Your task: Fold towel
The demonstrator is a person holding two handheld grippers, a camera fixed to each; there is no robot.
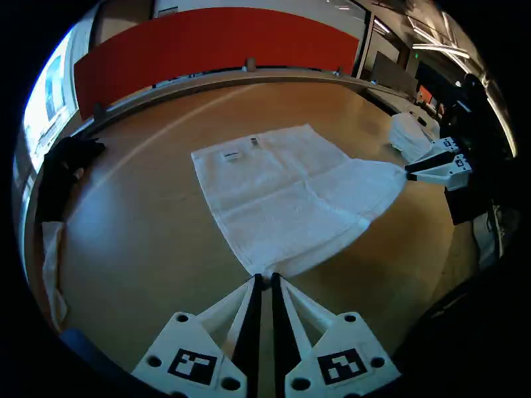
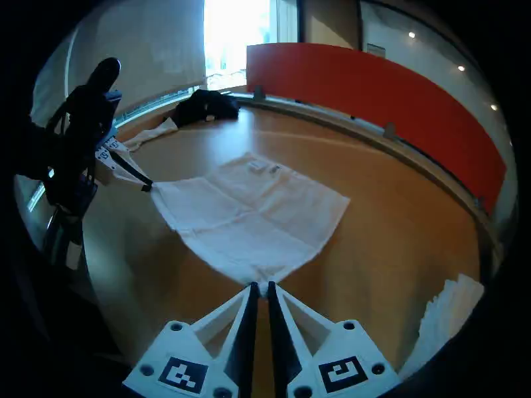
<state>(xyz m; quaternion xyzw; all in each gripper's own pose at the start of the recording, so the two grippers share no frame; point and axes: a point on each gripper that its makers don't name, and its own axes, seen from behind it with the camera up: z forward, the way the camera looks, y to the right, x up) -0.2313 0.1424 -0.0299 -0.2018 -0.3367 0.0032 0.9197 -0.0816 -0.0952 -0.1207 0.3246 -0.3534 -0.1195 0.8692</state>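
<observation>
A white towel point(image 1: 292, 192) lies spread on the wooden table point(image 1: 146, 225), with small labels near its far edge. In the left gripper view, my left gripper point(image 1: 265, 278) is shut on the towel's near corner. Farther right in that view, my right gripper point(image 1: 408, 174) pinches another corner and holds it slightly raised. In the right gripper view, the towel point(image 2: 245, 212) runs from my right gripper point(image 2: 261, 286), shut on its near corner, to my left gripper point(image 2: 147, 187) at the left, which holds the neighbouring corner. A person in dark clothing holds that gripper.
A stack of folded white towels point(image 1: 408, 132) point(image 2: 445, 315) sits near the table's edge beside my right gripper. A black bundle point(image 1: 70, 156) point(image 2: 206, 106) and a loose white cloth point(image 1: 52, 265) point(image 2: 149, 136) lie at the far side. A red panel point(image 1: 219, 43) point(image 2: 372, 86) borders the table.
</observation>
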